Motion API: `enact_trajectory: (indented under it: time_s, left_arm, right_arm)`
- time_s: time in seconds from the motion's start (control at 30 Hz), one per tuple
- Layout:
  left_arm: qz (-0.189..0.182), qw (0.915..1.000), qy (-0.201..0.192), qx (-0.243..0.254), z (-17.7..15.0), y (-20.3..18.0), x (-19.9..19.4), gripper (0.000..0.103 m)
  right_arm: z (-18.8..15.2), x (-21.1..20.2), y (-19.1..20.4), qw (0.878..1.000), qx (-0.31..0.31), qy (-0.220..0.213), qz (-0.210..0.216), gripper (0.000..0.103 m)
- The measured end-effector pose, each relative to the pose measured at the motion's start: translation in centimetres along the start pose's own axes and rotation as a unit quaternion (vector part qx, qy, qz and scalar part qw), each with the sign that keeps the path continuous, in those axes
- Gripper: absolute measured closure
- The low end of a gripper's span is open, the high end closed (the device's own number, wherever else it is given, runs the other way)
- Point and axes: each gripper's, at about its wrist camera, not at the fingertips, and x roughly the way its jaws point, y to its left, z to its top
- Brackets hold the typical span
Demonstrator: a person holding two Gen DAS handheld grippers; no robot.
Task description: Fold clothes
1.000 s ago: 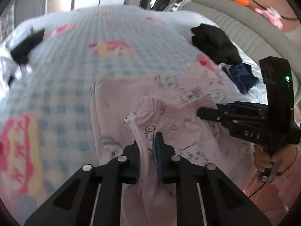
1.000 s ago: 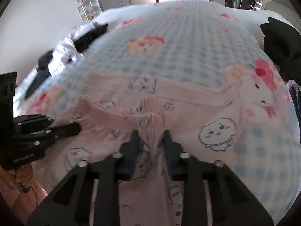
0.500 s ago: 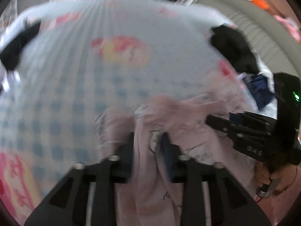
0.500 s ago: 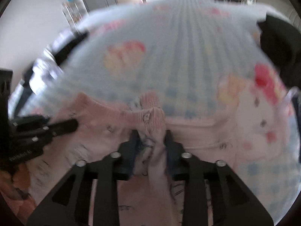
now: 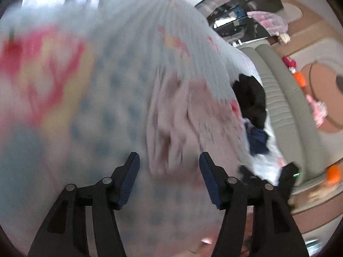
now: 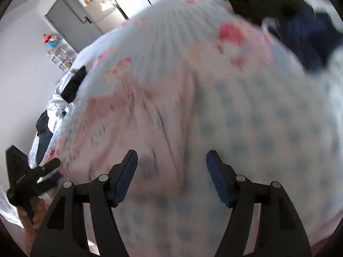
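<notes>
A pale pink printed garment (image 5: 184, 117) lies bunched on the blue-checked bedspread (image 5: 103, 111), blurred by motion. My left gripper (image 5: 169, 177) is open and empty, just short of the garment's near edge. In the right wrist view the same pink garment (image 6: 133, 124) spreads left of centre. My right gripper (image 6: 171, 175) is open and empty, with the garment's near edge between and just beyond its fingers. The left gripper (image 6: 46, 171) also shows at the lower left of the right wrist view. The right gripper's body (image 5: 287, 175) shows at the lower right of the left wrist view.
A black garment (image 5: 250, 98) and a dark blue one (image 5: 258, 139) lie at the bed's right edge by a grey padded headboard (image 5: 285, 115). White and dark clothes (image 6: 62, 102) lie piled at the bed's left edge. A grey door (image 6: 70, 19) stands beyond.
Both grippers were shut on the pink garment's waistband and lifting it. Now both are open, the garment has dropped onto the bed, and both views have swung.
</notes>
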Motion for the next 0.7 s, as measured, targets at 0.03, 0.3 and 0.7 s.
enact_trajectory:
  time_s: [0.03,0.3,0.7]
  left_arm:
    - [-0.006,0.9999,0.006,-0.009,-0.3,0.2,0.4,0.040]
    - [-0.021,0.9998,0.006,0.000,-0.4,-0.7,2.4,0.041]
    - [0.034,0.9945,-0.011,0.098,-1.3,-5.1,1.8,0.089]
  right_arm:
    - [-0.7,0.4,0.1,1.000,-0.002,0.014,0.010,0.034]
    - [-0.9,1.3,1.1,0.998,0.004,0.021,0.052,0.031]
    - [-1.2,0.7,4.5,0.997,-0.072,0.004,0.003,0.085]
